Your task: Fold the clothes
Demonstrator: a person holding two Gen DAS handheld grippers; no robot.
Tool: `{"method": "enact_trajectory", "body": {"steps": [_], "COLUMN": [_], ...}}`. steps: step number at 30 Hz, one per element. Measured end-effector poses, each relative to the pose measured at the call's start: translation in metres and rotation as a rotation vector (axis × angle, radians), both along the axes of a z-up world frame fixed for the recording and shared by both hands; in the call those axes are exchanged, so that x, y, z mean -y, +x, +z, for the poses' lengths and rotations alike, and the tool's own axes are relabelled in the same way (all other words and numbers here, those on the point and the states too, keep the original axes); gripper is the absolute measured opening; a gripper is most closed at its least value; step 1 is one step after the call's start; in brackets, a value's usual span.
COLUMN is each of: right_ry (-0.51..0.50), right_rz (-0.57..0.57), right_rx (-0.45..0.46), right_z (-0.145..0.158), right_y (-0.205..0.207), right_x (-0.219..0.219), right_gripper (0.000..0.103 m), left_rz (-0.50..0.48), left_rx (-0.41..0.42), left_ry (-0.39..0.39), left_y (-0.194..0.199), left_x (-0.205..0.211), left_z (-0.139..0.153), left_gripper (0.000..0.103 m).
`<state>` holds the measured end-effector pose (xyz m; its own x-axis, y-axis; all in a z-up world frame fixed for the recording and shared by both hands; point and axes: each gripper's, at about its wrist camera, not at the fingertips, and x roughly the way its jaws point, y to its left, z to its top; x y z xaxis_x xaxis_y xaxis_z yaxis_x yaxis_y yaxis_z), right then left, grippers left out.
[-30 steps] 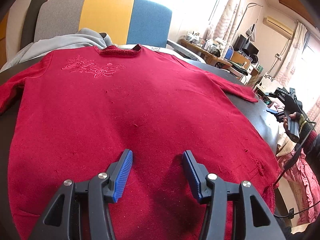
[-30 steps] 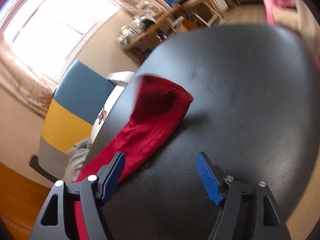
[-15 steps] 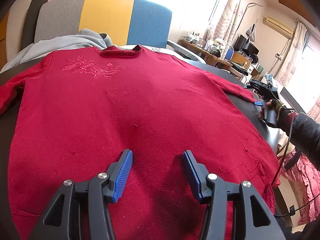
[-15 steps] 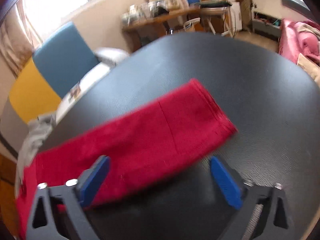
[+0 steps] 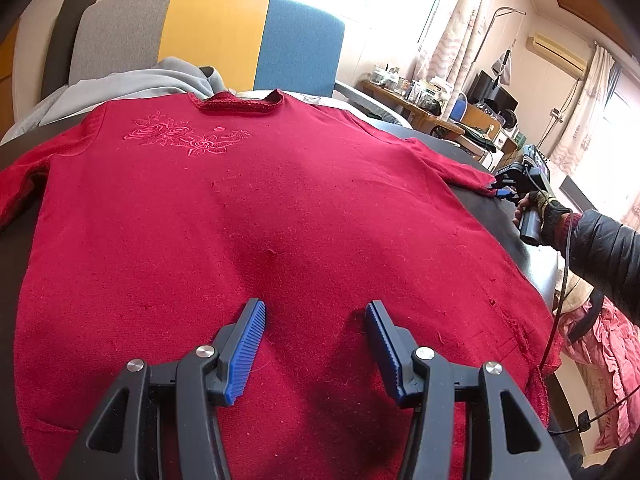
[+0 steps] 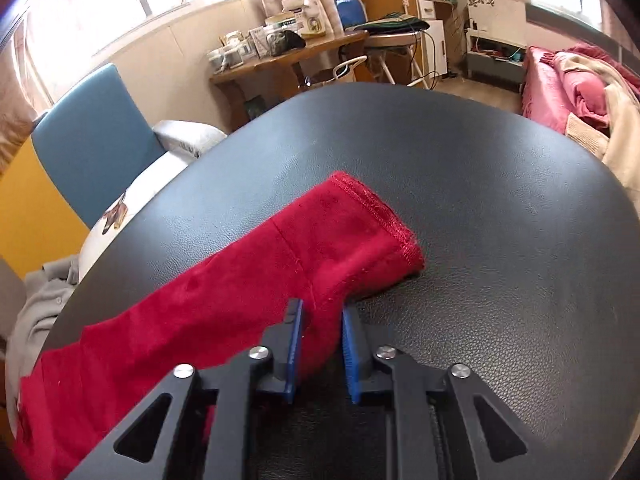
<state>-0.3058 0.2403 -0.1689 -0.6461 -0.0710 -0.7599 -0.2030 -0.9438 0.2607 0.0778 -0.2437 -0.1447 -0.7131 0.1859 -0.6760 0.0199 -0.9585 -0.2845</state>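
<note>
Red sweater point(image 5: 248, 216) spread flat, front up, on the black table point(image 6: 500, 208); left gripper point(image 5: 316, 344) hovers over its lower body with jaws apart and empty, while right gripper point(image 6: 322, 344) is closing, pads pinching the sleeve point(image 6: 320, 248) edge near the cuff.

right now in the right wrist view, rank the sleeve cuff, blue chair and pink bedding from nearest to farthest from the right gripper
1. sleeve cuff, just ahead on the table
2. blue chair, far left
3. pink bedding, far right across the room

One red sweater point(image 5: 280, 220); one black table point(image 6: 480, 200) — two grippers.
</note>
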Motion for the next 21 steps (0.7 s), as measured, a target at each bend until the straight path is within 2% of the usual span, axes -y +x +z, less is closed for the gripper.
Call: {"method": "enact_trajectory", "body": {"steps": [4, 7, 10, 14, 17, 21], "right_ry": [-0.071, -0.122, -0.171, -0.209, -0.209, -0.204], "right_rz": [0.038, 0.120, 0.268, 0.501, 0.687, 0.848], "right_rx": [-0.027, -0.075, -0.127, -0.190, -0.209, -0.188], "right_z": [0.014, 0.036, 0.064, 0.099, 0.112, 0.108], "right_y": [0.000, 0.007, 0.019, 0.044, 0.074, 0.117], "right_x": [0.007, 0.033, 0.083, 0.166, 0.247, 0.324], "right_gripper": [0.014, 0.013, 0.007, 0.007, 0.007, 0.007], "left_rz": [0.002, 0.002, 0.002, 0.003, 0.003, 0.000], "left_rx": [-0.001, -0.003, -0.005, -0.010, -0.015, -0.022], "left_ry": [0.000, 0.002, 0.005, 0.015, 0.026, 0.044], "left_y": [0.000, -0.001, -0.001, 0.000, 0.001, 0.002], "left_x": [-0.001, -0.001, -0.001, 0.000, 0.001, 0.004], "left_z": [0.000, 0.000, 0.000, 0.000, -0.001, -0.001], "left_gripper": [0.053, 0.053, 0.053, 0.053, 0.053, 0.053]}}
